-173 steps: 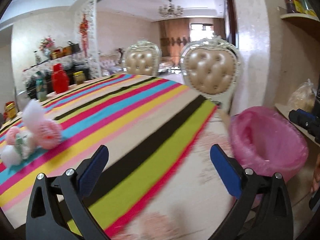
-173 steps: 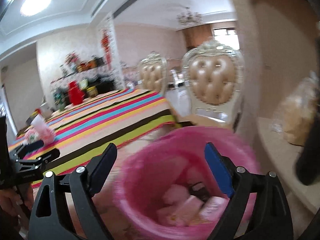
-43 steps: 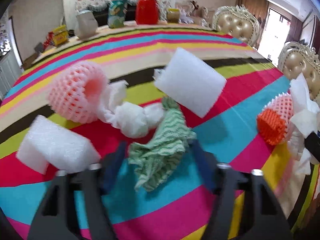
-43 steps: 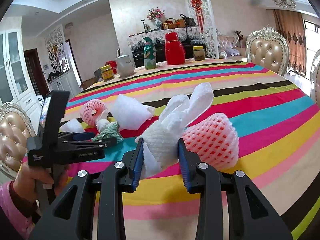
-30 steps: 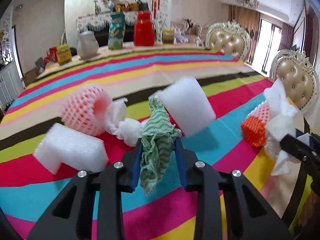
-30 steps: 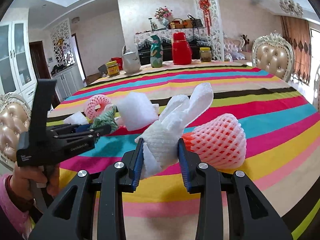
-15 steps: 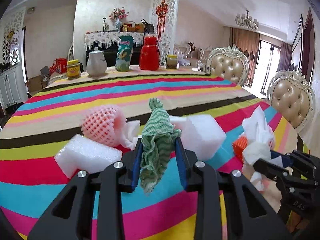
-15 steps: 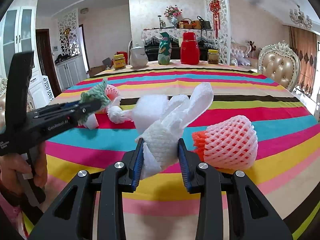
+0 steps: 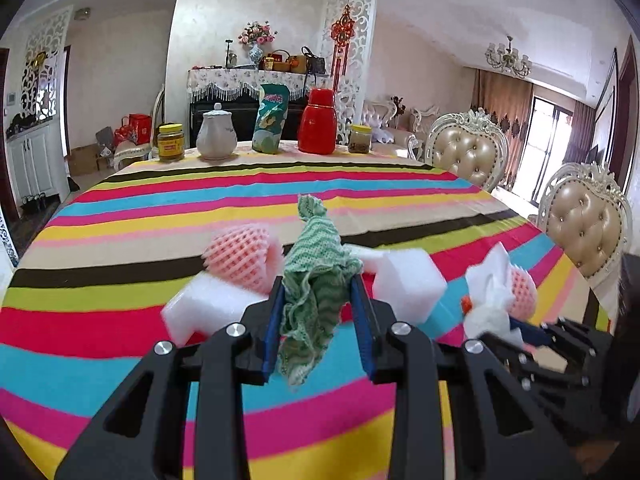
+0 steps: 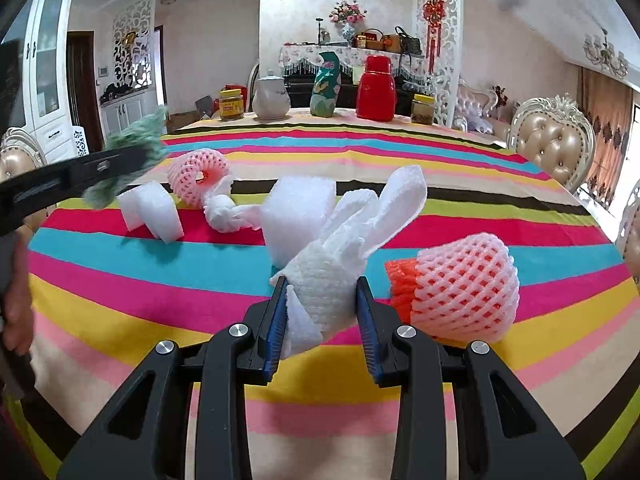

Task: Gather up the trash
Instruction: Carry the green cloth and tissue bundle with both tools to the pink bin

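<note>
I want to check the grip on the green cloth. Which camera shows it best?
The left wrist view: the green cloth fills the middle, pinched by the left gripper. The right wrist view shows only a blurred tuft at its left edge.

A crumpled green net rag (image 9: 316, 280) hangs upright, pinched in the left hand-held gripper (image 9: 318, 320), its tail drooping below. A white foam wrap (image 10: 344, 256) with two ear-like flaps pointing to 1 o'clock is clamped in the right hand-held gripper (image 10: 322, 320).

On the striped desk (image 10: 160, 280) lie a pink net sleeve with an orange end (image 10: 460, 288) at 3 o'clock, two white foam blocks (image 10: 150, 210) (image 10: 298, 212), a pink net ring (image 10: 196, 176) and what seems a twisted white tissue (image 10: 224, 210).
</note>
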Action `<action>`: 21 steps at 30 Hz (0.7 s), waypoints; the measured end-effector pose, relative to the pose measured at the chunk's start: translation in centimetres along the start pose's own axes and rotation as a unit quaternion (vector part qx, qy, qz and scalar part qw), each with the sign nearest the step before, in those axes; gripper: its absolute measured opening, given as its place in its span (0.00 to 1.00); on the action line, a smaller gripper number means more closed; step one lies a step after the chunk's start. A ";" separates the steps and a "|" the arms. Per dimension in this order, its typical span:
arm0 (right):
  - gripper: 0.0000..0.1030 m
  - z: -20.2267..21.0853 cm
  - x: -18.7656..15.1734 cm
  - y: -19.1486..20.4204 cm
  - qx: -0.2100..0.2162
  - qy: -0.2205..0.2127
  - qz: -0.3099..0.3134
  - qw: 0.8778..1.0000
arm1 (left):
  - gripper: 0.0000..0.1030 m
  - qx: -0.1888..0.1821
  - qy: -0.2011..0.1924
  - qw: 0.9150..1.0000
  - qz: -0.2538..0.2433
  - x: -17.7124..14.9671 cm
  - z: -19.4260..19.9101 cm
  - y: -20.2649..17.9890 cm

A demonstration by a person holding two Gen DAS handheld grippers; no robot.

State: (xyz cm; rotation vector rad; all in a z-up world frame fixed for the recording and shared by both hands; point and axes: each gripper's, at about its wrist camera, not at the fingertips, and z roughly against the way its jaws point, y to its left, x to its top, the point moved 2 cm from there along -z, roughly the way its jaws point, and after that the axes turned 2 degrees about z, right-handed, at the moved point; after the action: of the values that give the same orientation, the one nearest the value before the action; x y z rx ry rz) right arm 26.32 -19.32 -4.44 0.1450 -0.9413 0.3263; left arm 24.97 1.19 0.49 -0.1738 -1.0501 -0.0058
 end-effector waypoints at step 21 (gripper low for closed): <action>0.32 14.3 -5.2 1.5 0.027 -0.068 0.009 0.997 | 0.33 -0.021 -0.019 0.998 -0.055 -7.8 11.4 -5.2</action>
State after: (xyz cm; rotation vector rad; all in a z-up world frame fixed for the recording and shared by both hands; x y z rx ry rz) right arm 12.00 -22.81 -0.35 0.2107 -1.0691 0.3620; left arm 10.76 -2.86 0.02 -0.1548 -1.0961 -0.1240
